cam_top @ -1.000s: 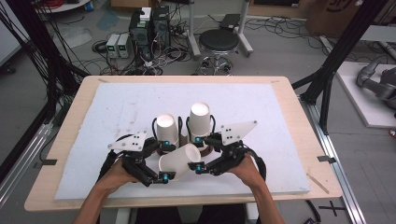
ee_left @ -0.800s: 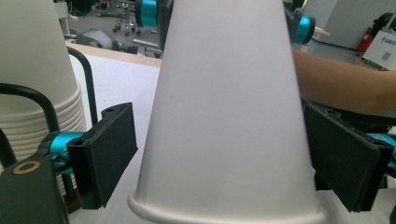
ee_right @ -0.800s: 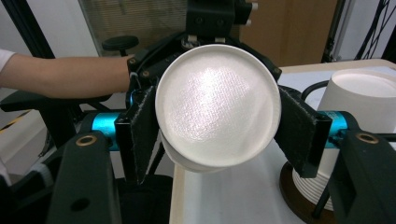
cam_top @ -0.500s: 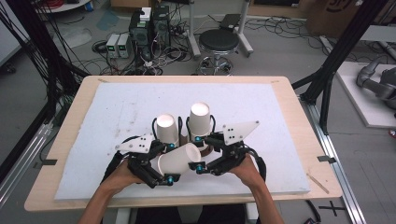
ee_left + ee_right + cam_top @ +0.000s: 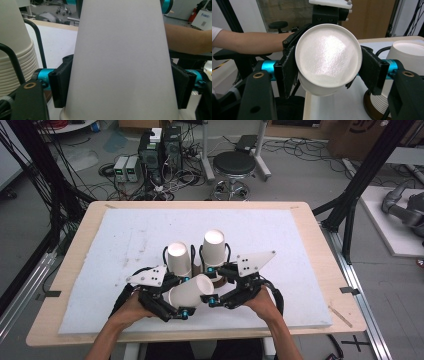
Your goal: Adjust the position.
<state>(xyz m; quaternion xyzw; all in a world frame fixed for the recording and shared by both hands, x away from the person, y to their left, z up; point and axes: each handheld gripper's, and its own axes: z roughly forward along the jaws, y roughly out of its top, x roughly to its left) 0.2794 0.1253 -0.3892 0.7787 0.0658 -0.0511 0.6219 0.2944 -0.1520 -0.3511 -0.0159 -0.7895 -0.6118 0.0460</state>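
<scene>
A white paper cup lies on its side above the front of the white mat, held between both grippers. My right gripper is shut on its closed base end; in the right gripper view the base faces the camera with a pad pressed on each side. My left gripper has just been closing its jaws. Its pads now press on the cup's wall near the wide rim end.
Two stacks of upturned white cups, left and right, stand in black wire holders just behind the grippers. The left stack is close beside my left gripper. The table's front edge runs under the forearms.
The left gripper has shifted slightly right toward the cup and its jaws have closed onto the cup's wide end. The right gripper and the cup have stayed put.
</scene>
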